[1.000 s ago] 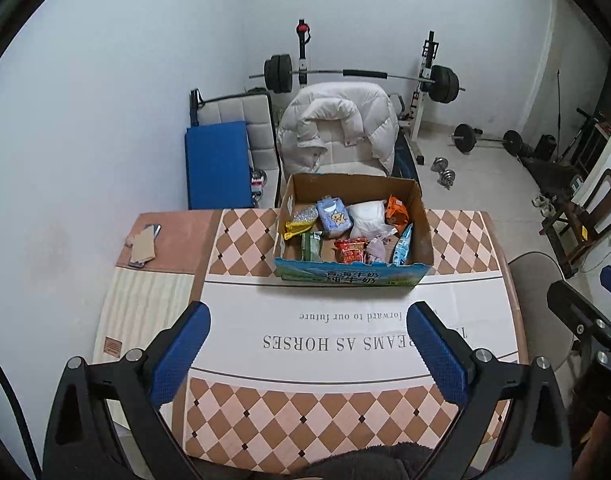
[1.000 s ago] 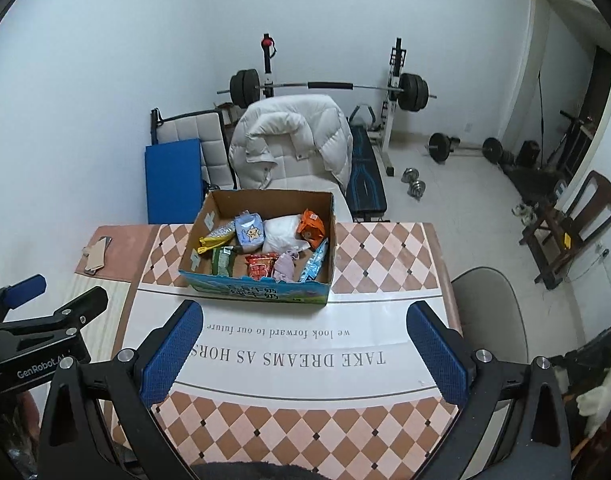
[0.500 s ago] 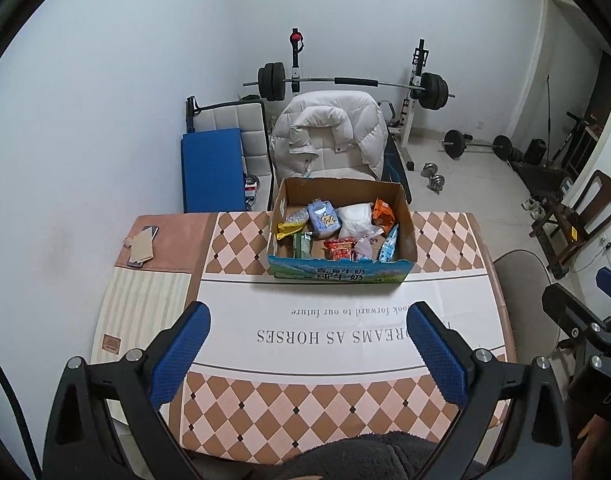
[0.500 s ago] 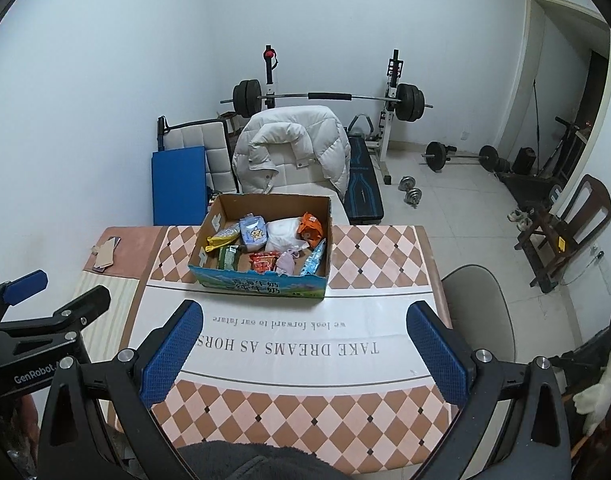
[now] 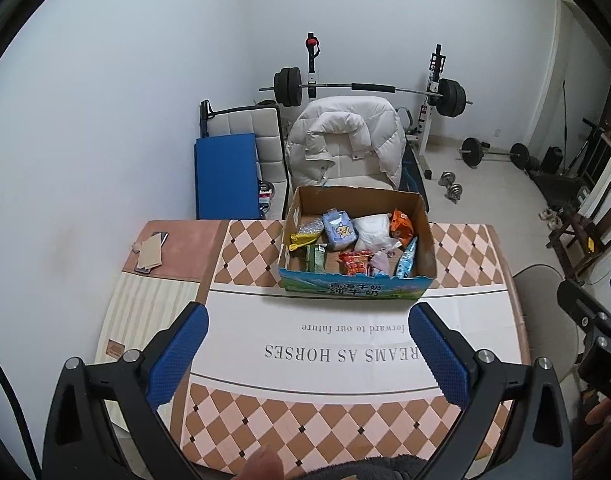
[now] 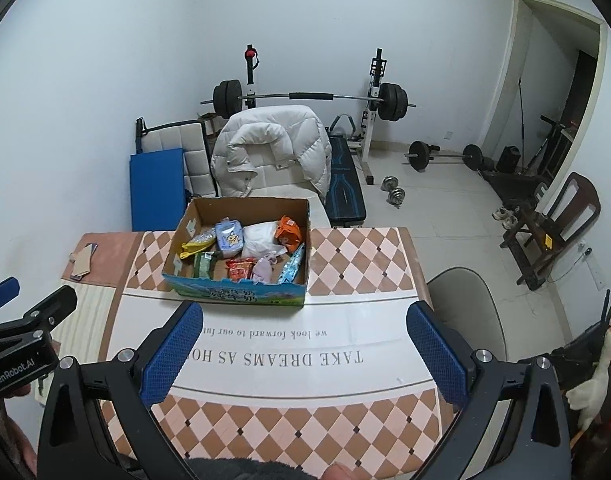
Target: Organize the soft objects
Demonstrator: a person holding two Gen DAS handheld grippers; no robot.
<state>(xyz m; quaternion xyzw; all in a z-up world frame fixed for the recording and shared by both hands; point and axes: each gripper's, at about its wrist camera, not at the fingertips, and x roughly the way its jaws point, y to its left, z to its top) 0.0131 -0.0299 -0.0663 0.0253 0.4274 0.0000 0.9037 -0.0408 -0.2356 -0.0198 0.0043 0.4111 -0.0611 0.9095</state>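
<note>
A cardboard box (image 5: 428, 252) (image 6: 178, 246) stands at the far side of the table, filled with several soft packets: a blue tissue pack (image 5: 338, 230), a white bag (image 5: 372, 227), an orange pack (image 5: 402, 224), a red snack pack (image 5: 355, 262). My left gripper (image 5: 307, 350) is open and empty, high above the near part of the table. My right gripper (image 6: 303, 348) is open and empty at about the same height. The right gripper's body shows at the right edge of the left wrist view (image 5: 593, 332).
The table carries a checkered cloth with a white printed band (image 5: 345, 344). A phone and cardboard scrap (image 5: 150, 252) lie at its far left. Behind stand a chair with a white puffy jacket (image 5: 345, 140), a blue mat (image 5: 225, 176), a barbell rack and dumbbells. A grey chair (image 6: 461, 312) is on the right.
Both grippers have risen and pulled back from the table, so the box looks smaller and farther. Both stay open and empty.
</note>
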